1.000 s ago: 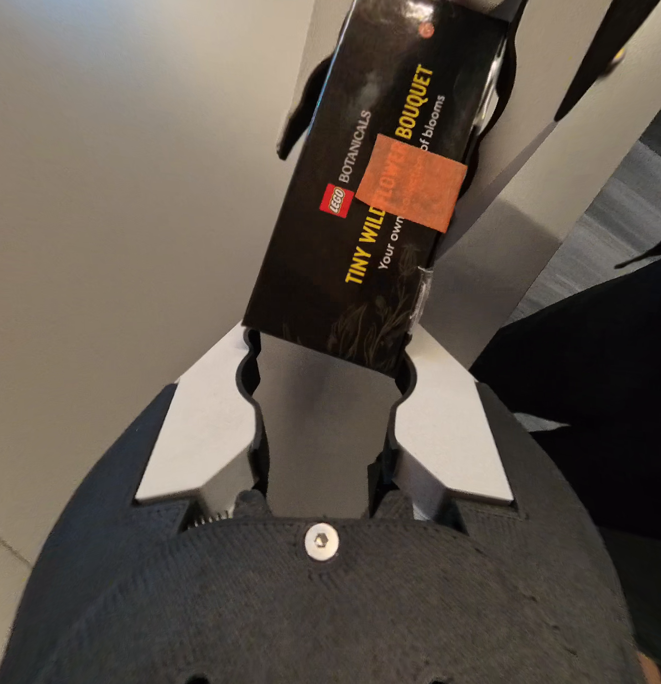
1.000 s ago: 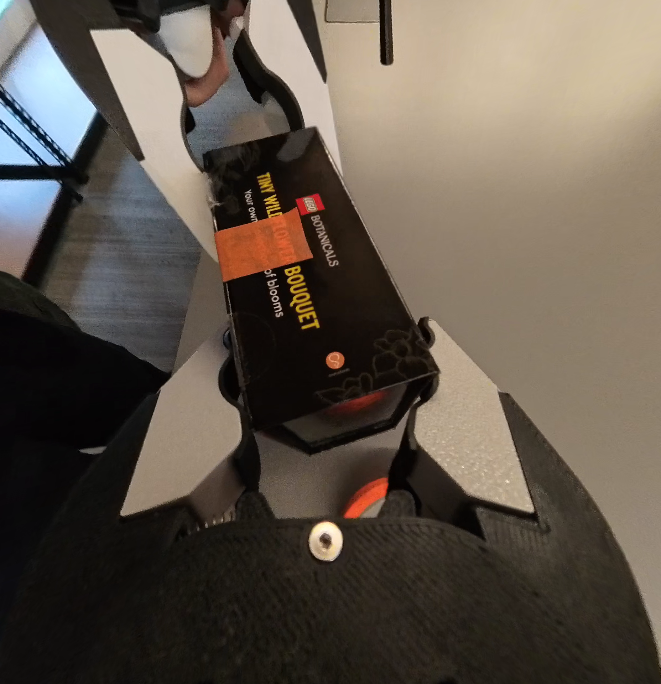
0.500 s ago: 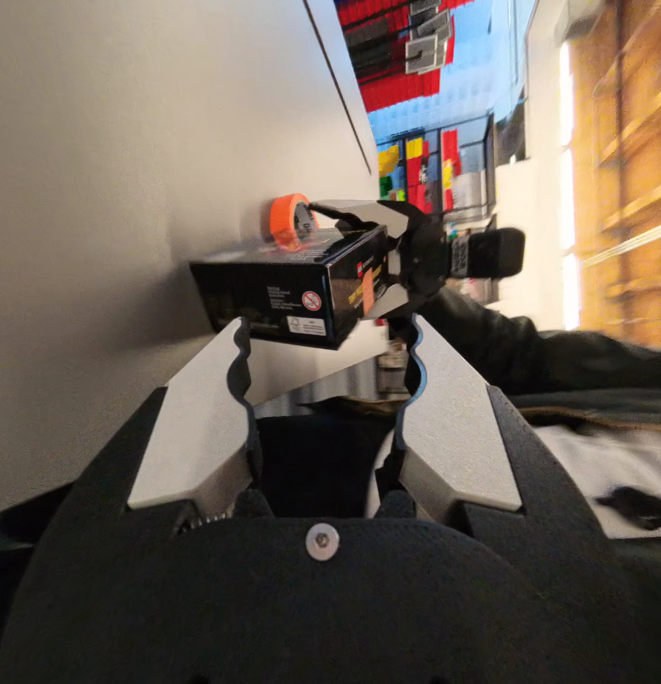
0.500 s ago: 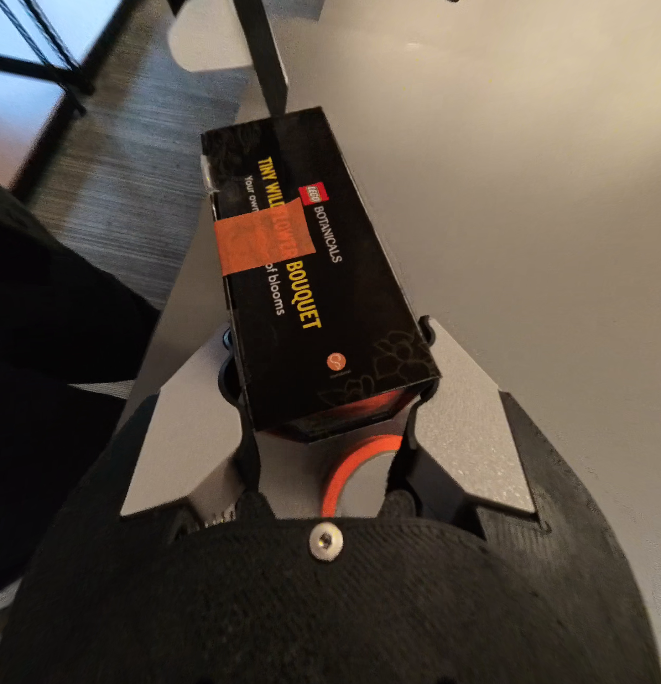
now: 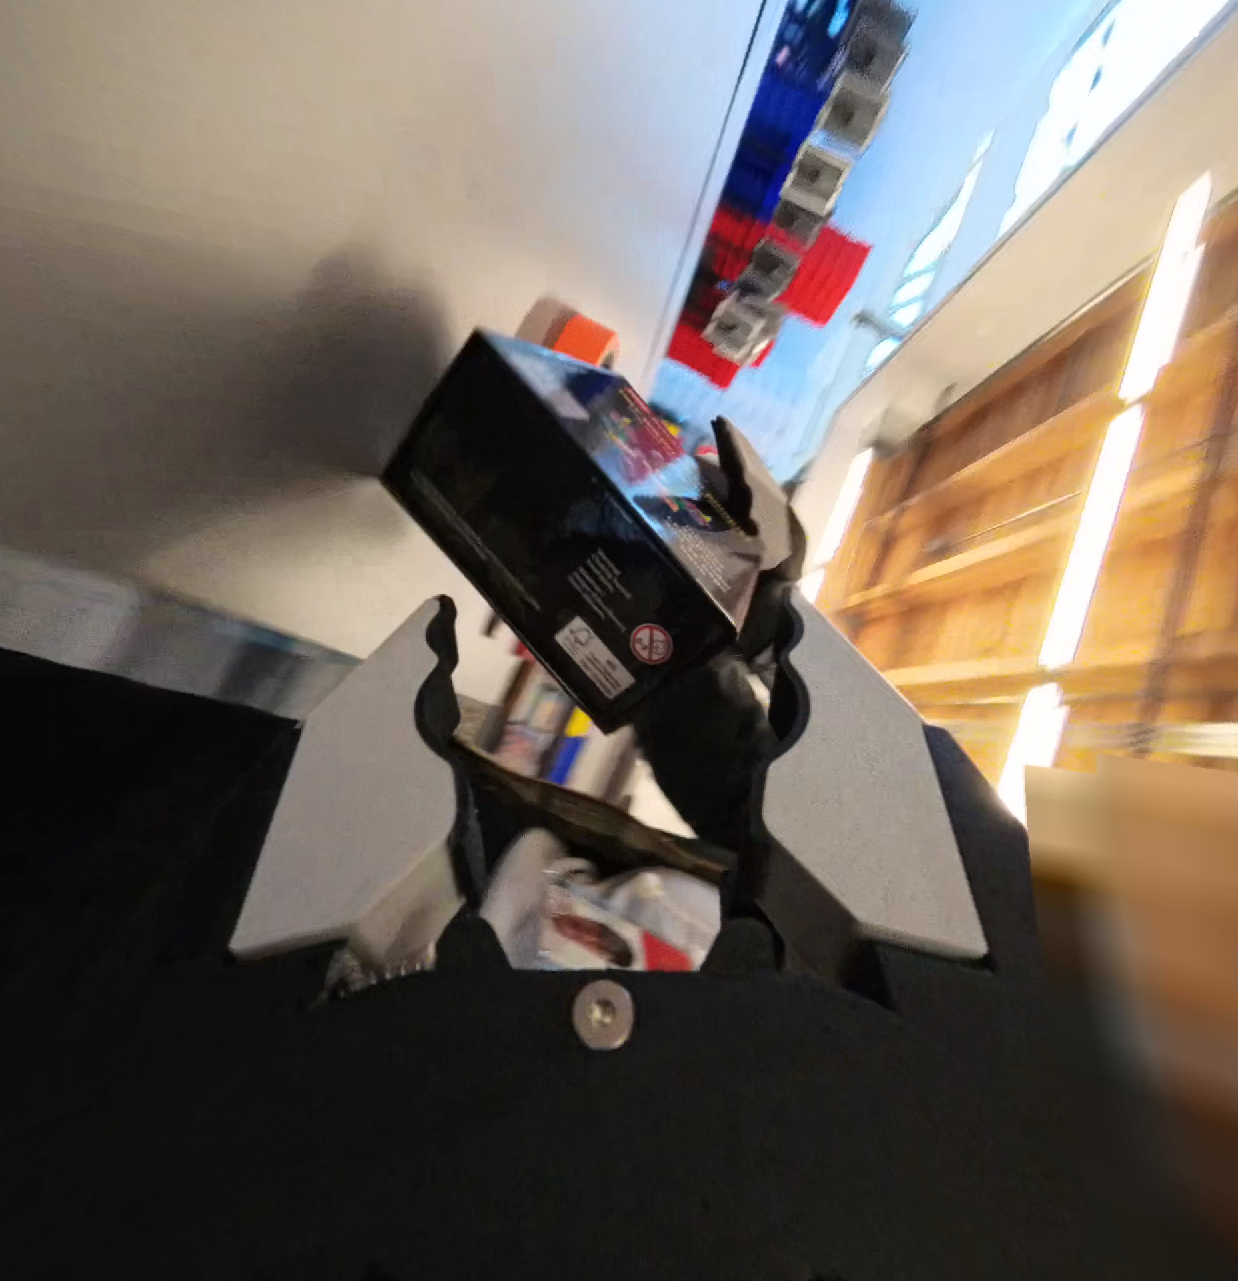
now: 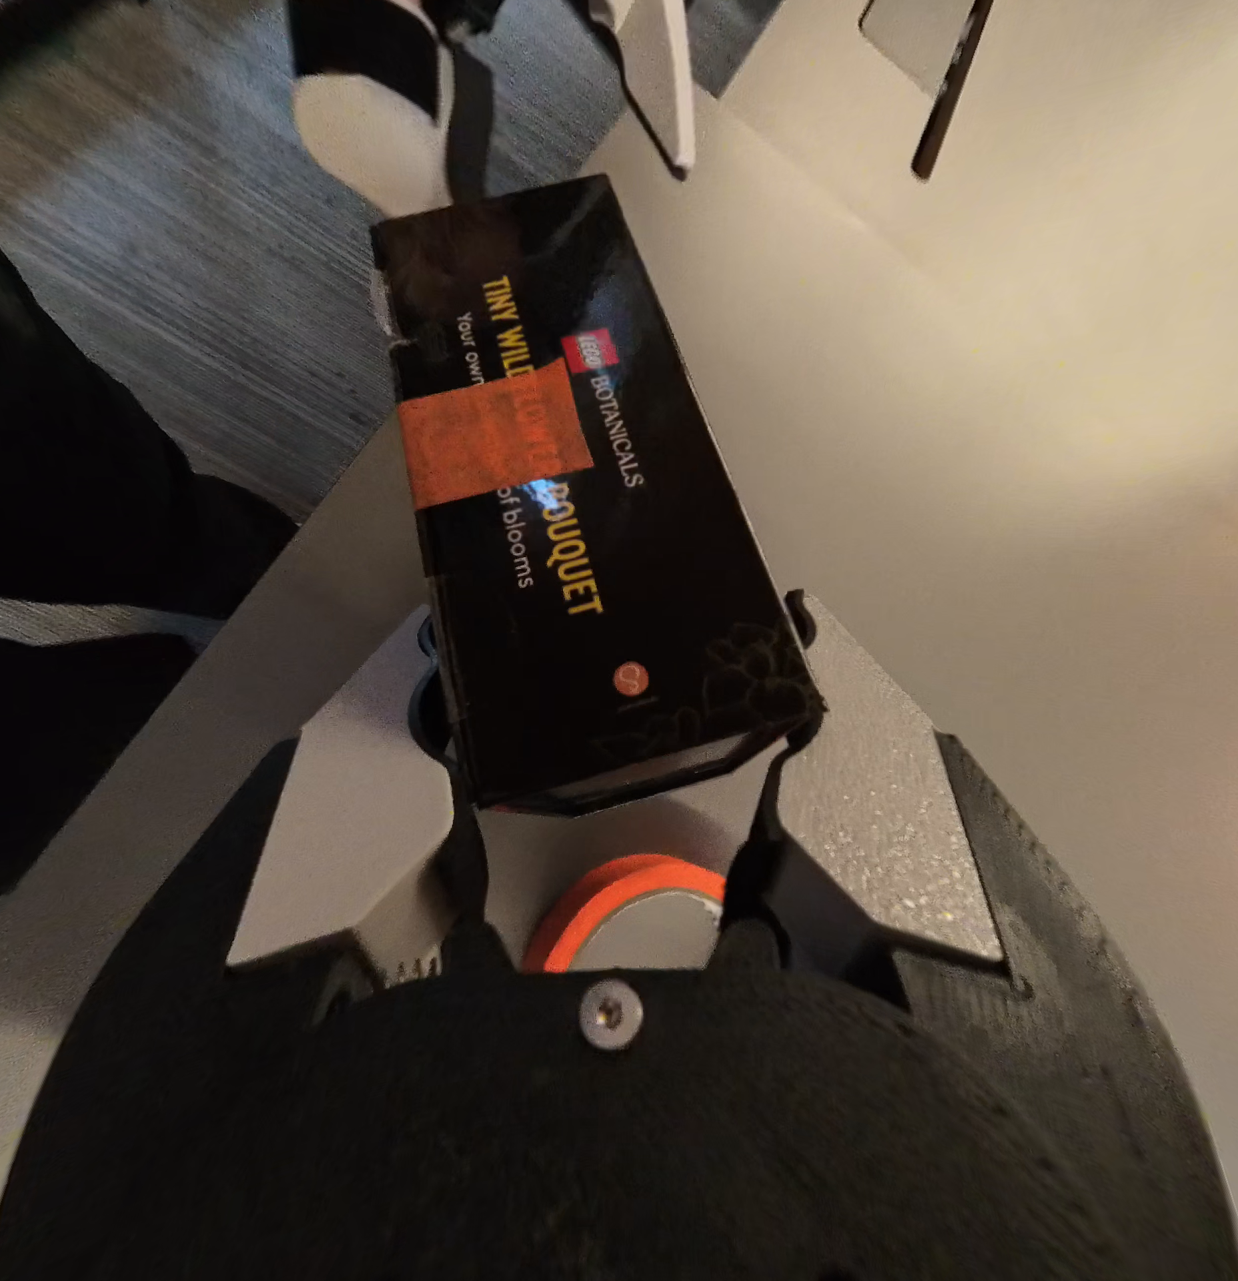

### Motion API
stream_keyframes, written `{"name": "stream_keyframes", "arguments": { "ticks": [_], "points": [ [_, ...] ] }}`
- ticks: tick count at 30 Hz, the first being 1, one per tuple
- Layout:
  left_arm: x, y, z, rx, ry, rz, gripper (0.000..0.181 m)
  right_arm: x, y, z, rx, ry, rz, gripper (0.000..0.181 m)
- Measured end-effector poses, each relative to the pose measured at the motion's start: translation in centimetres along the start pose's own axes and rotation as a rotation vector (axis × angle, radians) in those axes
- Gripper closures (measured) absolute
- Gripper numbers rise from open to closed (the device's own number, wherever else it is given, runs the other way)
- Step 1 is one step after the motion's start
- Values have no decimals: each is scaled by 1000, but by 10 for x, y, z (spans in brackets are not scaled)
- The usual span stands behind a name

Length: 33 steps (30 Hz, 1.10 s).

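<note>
Right gripper [image 6: 623,700]: clamped on the near end of the black box [image 6: 588,485], fingers against both long sides.
Box: lifted off the table [image 6: 949,485], far end free; an orange tape strip [image 6: 491,440] crosses its top.
Tape roll [image 6: 623,894]: on the table under the box's near end.
Left gripper [image 5: 616,651]: jaws spread, empty, near the box but apart from it.
Grip advice: hold the squeeze steady and the box level, since only one end is held.

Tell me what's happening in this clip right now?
A person works two handheld grippers. The right gripper is clamped on one end of a black box patched with orange tape, held above a pale table. The left gripper is open and empty, facing the box. An orange tape roll sits below.
</note>
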State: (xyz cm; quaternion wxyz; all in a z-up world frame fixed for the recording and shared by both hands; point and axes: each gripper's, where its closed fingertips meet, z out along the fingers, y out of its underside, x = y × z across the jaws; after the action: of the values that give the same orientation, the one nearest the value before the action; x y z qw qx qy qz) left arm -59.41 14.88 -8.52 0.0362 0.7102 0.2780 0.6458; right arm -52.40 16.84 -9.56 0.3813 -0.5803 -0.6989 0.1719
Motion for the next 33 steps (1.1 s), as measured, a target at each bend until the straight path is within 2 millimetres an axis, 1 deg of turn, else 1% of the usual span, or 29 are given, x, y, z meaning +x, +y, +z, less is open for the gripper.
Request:
{"name": "stream_keyframes", "arguments": {
  "ticks": [3,5,7,9,10,11,13,14,17,19,20,21,23,25,26,27,28,30,31,32,33],
  "points": [
    [-13,24,2,16,95,-211,79,-8,-7,1,26,6,-93,87],
    [-15,28,6,42,213,-341,72,-16,-12,3,43,-8,-128,86],
    [-18,31,13,38,281,-401,73,-26,-18,4,60,-38,-160,86],
    [-22,43,25,-35,279,-381,78,-36,-24,5,76,-60,-193,87],
    [-20,46,28,-60,292,-365,89,-40,-27,6,83,-69,-206,87],
    [-21,47,31,-69,292,-360,88,-42,-30,6,91,-62,-219,87],
    [-21,46,30,-74,294,-343,94,-41,-29,7,74,-49,-252,84],
    [-22,45,28,-67,296,-330,96,-39,-26,8,47,-34,-281,83],
    [-16,45,21,-63,302,-253,97,-34,-30,11,20,12,-324,79],
    [-7,45,13,-68,317,-169,97,-18,-29,12,-30,75,-283,76],
    [-1,44,9,-70,329,-135,97,-10,-27,11,-57,90,-238,72],
    [5,42,5,-61,344,-108,94,-2,-24,8,-79,100,-188,70],
    [20,35,-6,-37,394,-59,98,8,-19,0,-82,75,-57,68],
    [33,23,-18,16,440,9,99,11,-14,-9,-61,-6,162,69],
    [37,17,-23,31,428,64,99,12,-14,-12,-33,-59,315,69],
    [38,12,-26,46,393,145,99,16,-19,-14,20,-110,485,68],
    [41,8,-29,56,358,225,99,20,-29,-17,95,-190,659,74],
    [49,3,-33,47,315,302,99,44,-46,-18,224,-322,1014,76],
    [53,2,-35,34,299,323,99,57,-58,-20,298,-425,1199,74],
    [56,3,-37,17,284,351,99,74,-64,-17,341,-488,1383,70],
    [59,5,-39,-3,266,379,99,87,-66,-10,354,-537,1550,63]
  ]
}}
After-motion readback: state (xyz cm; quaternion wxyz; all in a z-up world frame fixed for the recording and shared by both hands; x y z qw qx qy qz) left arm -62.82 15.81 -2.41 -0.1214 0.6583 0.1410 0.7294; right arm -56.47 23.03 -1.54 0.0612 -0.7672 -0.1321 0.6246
